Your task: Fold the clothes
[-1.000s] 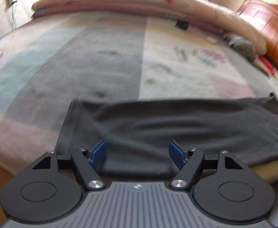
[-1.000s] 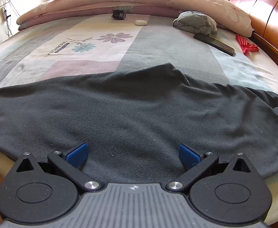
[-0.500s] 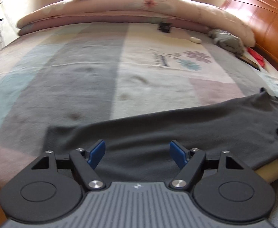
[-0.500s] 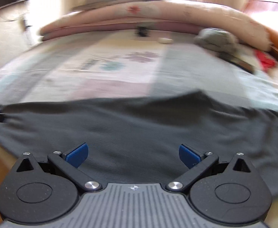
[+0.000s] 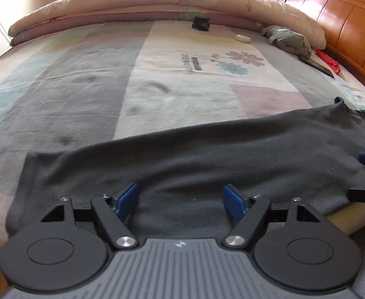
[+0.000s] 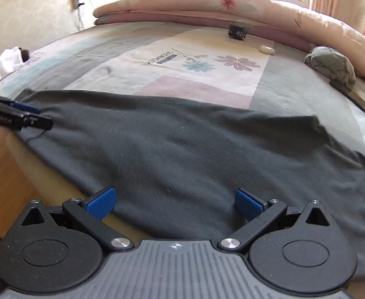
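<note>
Looks like pre-grab stage: both tools, left (image 5: 181, 200) and right (image 6: 175, 203), gaping wide, empty, over the garment's (image 6: 182, 149) near edge. Next, pinch that edge.

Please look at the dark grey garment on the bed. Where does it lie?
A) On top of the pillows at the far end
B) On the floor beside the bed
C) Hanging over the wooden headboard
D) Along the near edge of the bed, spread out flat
D: the dark grey garment is spread flat along the near edge of the bed, just ahead of both open tools.
</note>
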A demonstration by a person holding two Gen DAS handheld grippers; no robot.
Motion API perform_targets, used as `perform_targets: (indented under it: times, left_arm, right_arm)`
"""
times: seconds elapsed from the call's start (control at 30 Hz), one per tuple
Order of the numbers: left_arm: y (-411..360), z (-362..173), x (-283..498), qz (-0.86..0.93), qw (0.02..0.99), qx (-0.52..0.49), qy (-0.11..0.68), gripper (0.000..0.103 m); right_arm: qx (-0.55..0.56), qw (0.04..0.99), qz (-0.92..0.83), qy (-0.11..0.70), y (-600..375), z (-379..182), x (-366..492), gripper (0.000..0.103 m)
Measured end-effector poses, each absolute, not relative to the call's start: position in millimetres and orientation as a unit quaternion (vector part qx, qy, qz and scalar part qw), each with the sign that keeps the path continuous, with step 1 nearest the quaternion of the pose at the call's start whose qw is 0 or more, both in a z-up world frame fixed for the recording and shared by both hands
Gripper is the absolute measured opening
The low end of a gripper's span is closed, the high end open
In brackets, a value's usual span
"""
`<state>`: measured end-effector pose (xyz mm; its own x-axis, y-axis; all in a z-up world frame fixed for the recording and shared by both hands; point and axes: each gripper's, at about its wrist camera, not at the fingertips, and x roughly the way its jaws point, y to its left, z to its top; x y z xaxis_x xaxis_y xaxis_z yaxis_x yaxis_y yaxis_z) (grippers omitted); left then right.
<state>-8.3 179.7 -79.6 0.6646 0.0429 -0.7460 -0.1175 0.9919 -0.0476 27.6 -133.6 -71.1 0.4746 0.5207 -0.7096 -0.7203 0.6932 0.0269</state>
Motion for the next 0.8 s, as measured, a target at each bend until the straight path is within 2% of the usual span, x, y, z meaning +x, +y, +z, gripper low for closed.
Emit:
perform_targets:
  times: [0.17, 0.37, 0.53, 0.6, 0.8]
  left_arm:
    - [176, -62, 8, 0.014, 0.921, -0.078, 0.38, 0.076]
    - [187, -77, 27, 0.041, 0.909, -0.121, 0.396, 0.076]
    - [192, -81, 27, 0.051, 0.908, -0.138, 0.393, 0.076]
    - [194, -80, 26, 0.059, 0.907, -0.141, 0.392, 0.076]
    - [200, -81, 19, 0.089, 0.905, -0.134, 0.395, 0.076]
  right_arm:
    - [-0.092, 0.882, 0.323, 0.331, -201, -43, 71, 0.103]
    - [-0.02, 0.925, 0.193, 0.326, -306, -24, 165, 0.103]
    - [0.094, 0.892, 0.202, 0.392, -358, -50, 232, 0.103]
    - [0.098, 0.896, 0.153, 0.404, -368, -67, 248, 0.103]
    - [0.138, 0.923, 0.113, 0.341, -391, -74, 248, 0.099]
